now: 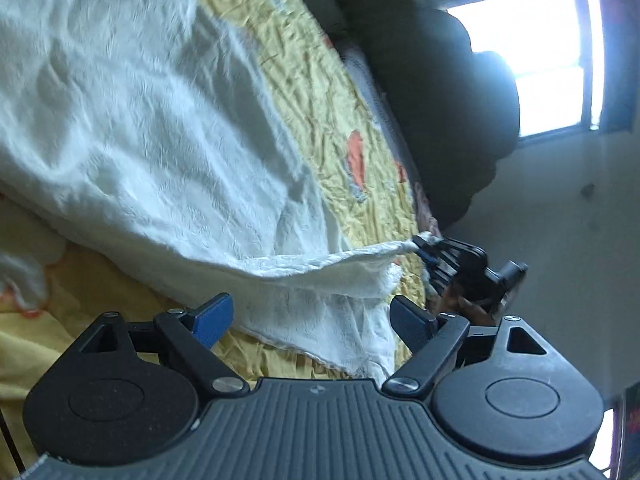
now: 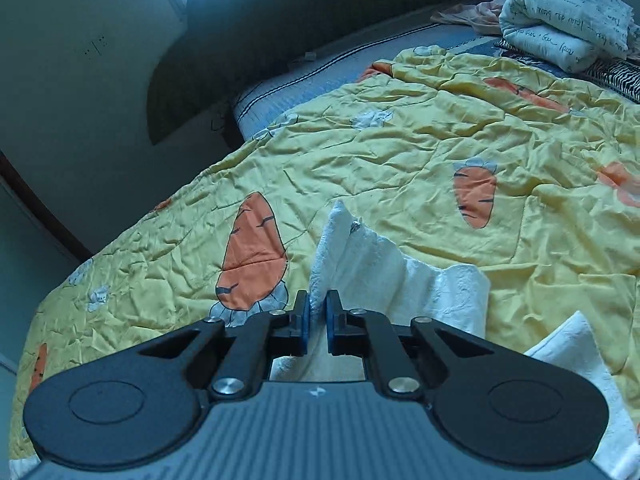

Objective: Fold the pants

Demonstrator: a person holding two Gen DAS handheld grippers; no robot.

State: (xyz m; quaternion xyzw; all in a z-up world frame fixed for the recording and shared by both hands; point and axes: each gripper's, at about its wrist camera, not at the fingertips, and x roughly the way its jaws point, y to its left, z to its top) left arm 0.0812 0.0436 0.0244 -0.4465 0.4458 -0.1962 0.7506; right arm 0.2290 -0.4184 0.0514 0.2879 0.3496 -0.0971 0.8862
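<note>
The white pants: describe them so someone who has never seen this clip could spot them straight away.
A bed fills both views, covered by a crumpled yellow quilt printed with orange carrots. The white pants lie spread across that quilt, one corner pinched in the right gripper while the left gripper hangs open above the cloth. They are the only plain white textured fabric; the rolled bedding farther back carries script lettering.

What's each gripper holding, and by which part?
Right gripper is shut on the white pants, pinching a bunched edge at one end. Left gripper is open, holding nothing.
</note>
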